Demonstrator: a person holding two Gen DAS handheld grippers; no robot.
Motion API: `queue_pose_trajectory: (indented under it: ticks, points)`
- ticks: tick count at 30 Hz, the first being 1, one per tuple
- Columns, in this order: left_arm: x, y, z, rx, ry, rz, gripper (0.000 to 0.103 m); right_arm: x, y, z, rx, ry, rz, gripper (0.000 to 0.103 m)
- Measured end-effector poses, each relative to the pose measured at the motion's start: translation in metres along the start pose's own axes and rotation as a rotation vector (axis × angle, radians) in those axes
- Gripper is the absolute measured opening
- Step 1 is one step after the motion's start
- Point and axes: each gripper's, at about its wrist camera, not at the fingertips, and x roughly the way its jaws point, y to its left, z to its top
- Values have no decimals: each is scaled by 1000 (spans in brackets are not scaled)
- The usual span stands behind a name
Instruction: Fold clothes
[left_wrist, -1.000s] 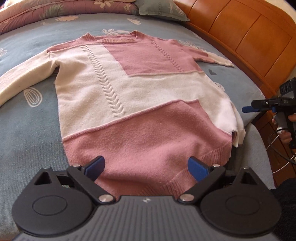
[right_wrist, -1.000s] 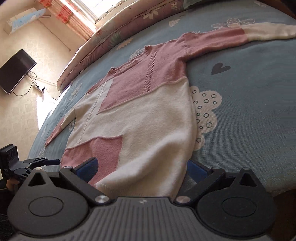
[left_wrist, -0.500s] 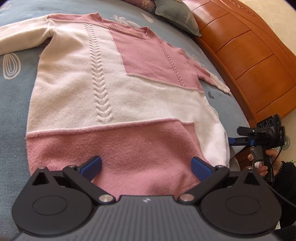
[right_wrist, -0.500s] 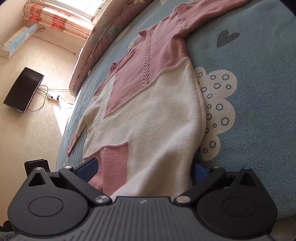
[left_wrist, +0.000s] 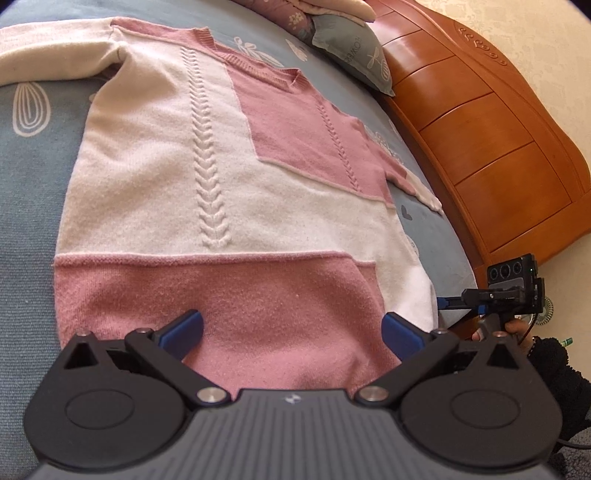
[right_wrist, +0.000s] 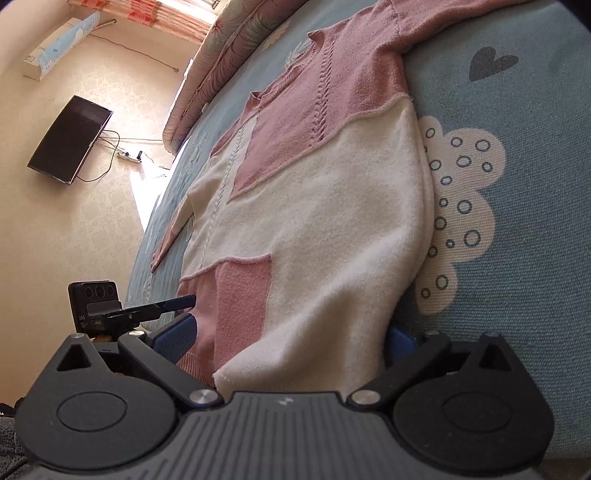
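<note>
Bed w/ blue-grey printed cotton sheet (left_wrist: 26, 192), white leaf, flower & dark heart motifs; orange-brown panelled wooden headboard (left_wrist: 491, 122) along its far side. Pink-and-cream colour-block knit sweater (left_wrist: 229, 192) lies flat, front up, sleeves spread, hem at the near bed edge. Grey cushion (left_wrist: 354, 55) by the headboard, print reads approx. "FLOWER", partly legible. Black flat-screen TV (right_wrist: 70, 138) on cream wall; white wall AC unit (right_wrist: 61, 44) above it. Left gripper (left_wrist: 291, 332): blue-padded jaws spread wide over the pink hem band, not pinching. Right gripper (right_wrist: 291, 338): jaws spread either side of the cream hem corner, right pad tucked under the fabric edge, no pinch. Its casing in left view shows "DAS". Vs 1 s earlier: both grippers closer to the hem & lower; left view rolled, sweater fills more of it.
</note>
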Motion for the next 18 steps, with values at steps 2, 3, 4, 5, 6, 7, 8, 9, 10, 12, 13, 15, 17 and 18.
queue_pose_trajectory:
  ticks: [2, 3, 4, 5, 6, 7, 8, 9, 10, 12, 13, 15, 17, 18]
  points:
    - [0, 2, 0, -11, -5, -9, 102, -9, -4, -5, -29, 10, 7, 94]
    - [-1, 3, 1, -16, -4, -11, 102, -11, -5, -6, -35, 9, 5, 92]
    - [0, 3, 2, -16, -3, -10, 102, -12, -6, -7, -45, 7, 4, 89]
    - [0, 2, 2, -10, 1, -6, 102, -13, -6, -7, -61, 7, 3, 87]
    - [0, 0, 2, 0, 4, 0, 102, -13, -6, -9, -80, 5, 2, 87]
    - [1, -1, 2, 8, 6, 5, 102, -13, -5, -10, -97, 0, 0, 87]
    - [1, -3, 1, 17, 7, 13, 102, -12, -4, -12, -106, -7, -3, 87]
    - [1, -4, 1, 22, 6, 19, 102, -12, -3, -13, -112, -13, -6, 87]
    - [1, -4, 0, 22, 5, 21, 102, -11, -2, -14, -119, -18, -8, 87]
    - [1, -4, 0, 18, 1, 23, 102, -11, -2, -16, -135, -30, -11, 87]
    - [1, -4, 0, 15, -1, 23, 102, -11, -2, -18, -140, -39, -15, 84]
    - [1, -4, -1, 13, -3, 25, 102, -11, -4, -20, -139, -58, -21, 79]
    - [1, -5, -1, 20, 0, 33, 102, -12, -5, -22, -135, -77, -39, 69]
    - [2, -6, -1, 23, 1, 37, 102, -13, -6, -23, -132, -86, -50, 67]
